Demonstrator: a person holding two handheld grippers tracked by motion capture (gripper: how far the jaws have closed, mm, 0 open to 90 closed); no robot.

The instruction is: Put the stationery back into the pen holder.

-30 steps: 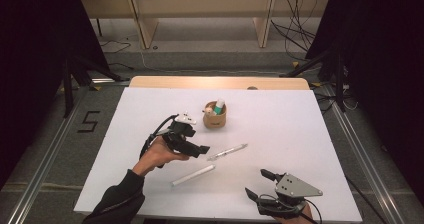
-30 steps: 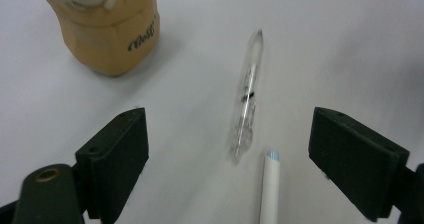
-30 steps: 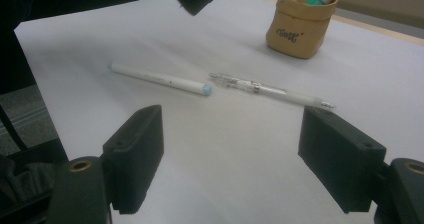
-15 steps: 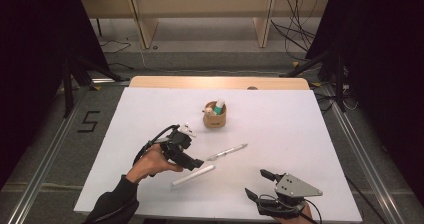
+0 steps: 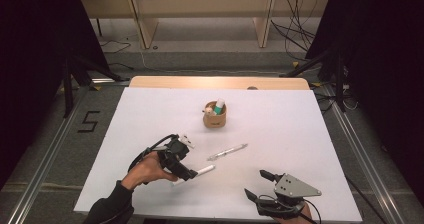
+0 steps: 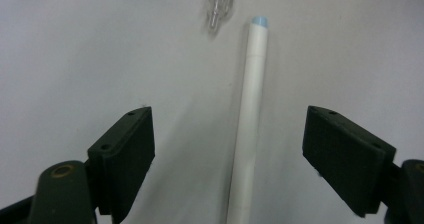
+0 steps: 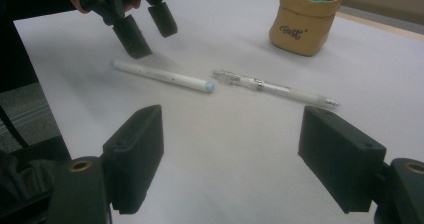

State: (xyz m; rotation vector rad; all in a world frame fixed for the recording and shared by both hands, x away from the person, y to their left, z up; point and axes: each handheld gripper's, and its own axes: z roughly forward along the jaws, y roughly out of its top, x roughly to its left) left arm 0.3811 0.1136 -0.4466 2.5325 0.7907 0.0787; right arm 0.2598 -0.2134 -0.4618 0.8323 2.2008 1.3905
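The left gripper has come down from above the worktop onto the white marker lying there; its jaws, just narrowing, straddle it untouched. A grasp looks imminent. The right gripper rests open, empty.

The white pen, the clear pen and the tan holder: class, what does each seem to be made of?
White pen: probably matte plastic, opaque barrel with a pale blue tip.
Clear pen: probably glossy plastic, transparent with inner parts showing.
Tan holder: possibly leather or coated fabric, soft rolled rim, printed lettering.
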